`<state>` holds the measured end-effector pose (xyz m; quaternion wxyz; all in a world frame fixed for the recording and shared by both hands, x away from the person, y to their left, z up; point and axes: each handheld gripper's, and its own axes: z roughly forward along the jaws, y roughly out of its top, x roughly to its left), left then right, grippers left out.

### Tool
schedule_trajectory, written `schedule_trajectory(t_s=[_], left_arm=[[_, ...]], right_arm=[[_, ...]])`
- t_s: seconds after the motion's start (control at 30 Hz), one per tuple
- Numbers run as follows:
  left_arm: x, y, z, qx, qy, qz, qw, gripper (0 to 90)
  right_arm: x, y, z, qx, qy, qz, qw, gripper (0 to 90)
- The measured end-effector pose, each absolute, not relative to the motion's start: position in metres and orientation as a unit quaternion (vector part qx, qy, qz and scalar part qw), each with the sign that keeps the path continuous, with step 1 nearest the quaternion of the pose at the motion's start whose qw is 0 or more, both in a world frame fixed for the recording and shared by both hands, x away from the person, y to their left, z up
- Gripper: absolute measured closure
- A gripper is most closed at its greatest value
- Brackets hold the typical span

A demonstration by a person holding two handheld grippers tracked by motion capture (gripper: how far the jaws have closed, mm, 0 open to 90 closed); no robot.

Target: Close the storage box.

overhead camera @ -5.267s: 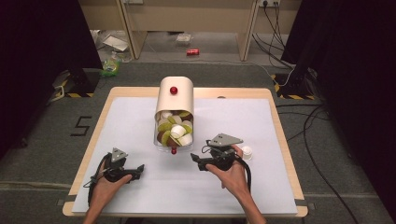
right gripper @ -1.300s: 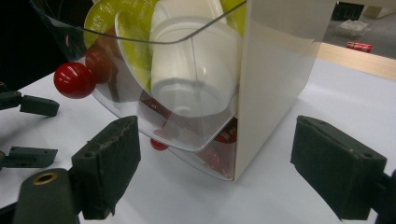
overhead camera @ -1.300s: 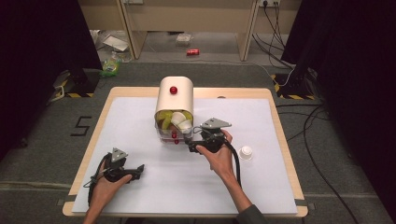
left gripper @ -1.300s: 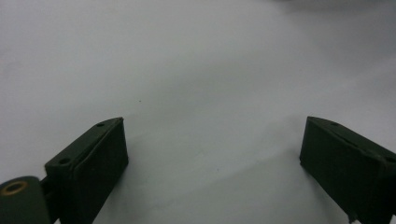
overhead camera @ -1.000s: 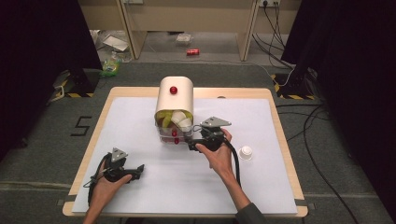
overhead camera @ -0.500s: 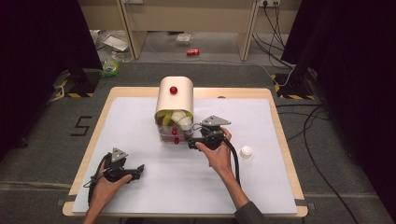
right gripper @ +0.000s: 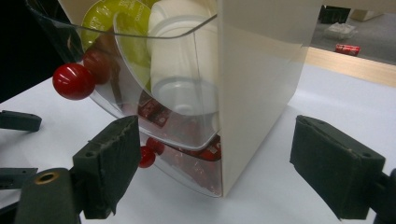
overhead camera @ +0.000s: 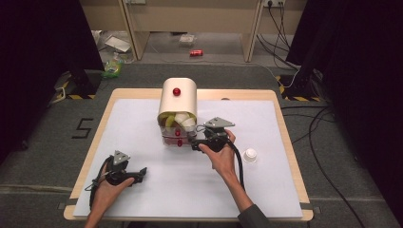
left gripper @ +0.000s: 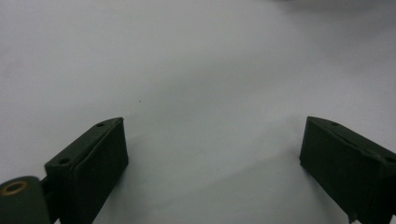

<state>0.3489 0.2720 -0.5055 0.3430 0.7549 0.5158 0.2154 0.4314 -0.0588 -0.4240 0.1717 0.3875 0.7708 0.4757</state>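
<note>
- High view: cream dispenser (overhead camera: 177, 102) with tilted clear drawers standing at the middle of the white tabletop (overhead camera: 142, 118); right claw (overhead camera: 194, 142) just beside its open front, at the lower drawer; loose white capsule (overhead camera: 249, 155) well to the right of the dispenser; left claw (overhead camera: 141, 173) resting well off to the dispenser's near left.
- Left gripper view: jaws spread wide over bare tabletop (left gripper: 196, 70), gripping nothing.
- Right gripper view: jaws parted, released, straddling the dispenser's (right gripper: 252, 84) front corner; upper drawer (right gripper: 140, 70) full of green and white capsules; red knob (right gripper: 72, 81) out at the left; lower drawer's small red knob (right gripper: 146, 157) just beside the left jaw.
- Step in hand, seemingly: approaching the lower drawer. Next move calls for shifting left onto that small knob, then closing.
</note>
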Motion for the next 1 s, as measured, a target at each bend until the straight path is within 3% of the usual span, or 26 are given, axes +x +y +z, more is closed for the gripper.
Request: schedule_trajectory(t_s=[1.0], left_arm=[[0.349,0.272,-0.5055,0.755,0.516,0.215,0.343,6.8]], right_arm=[[0.4366,-0.0677,-0.4245,0.42,0.75,0.476,0.188,15.6]])
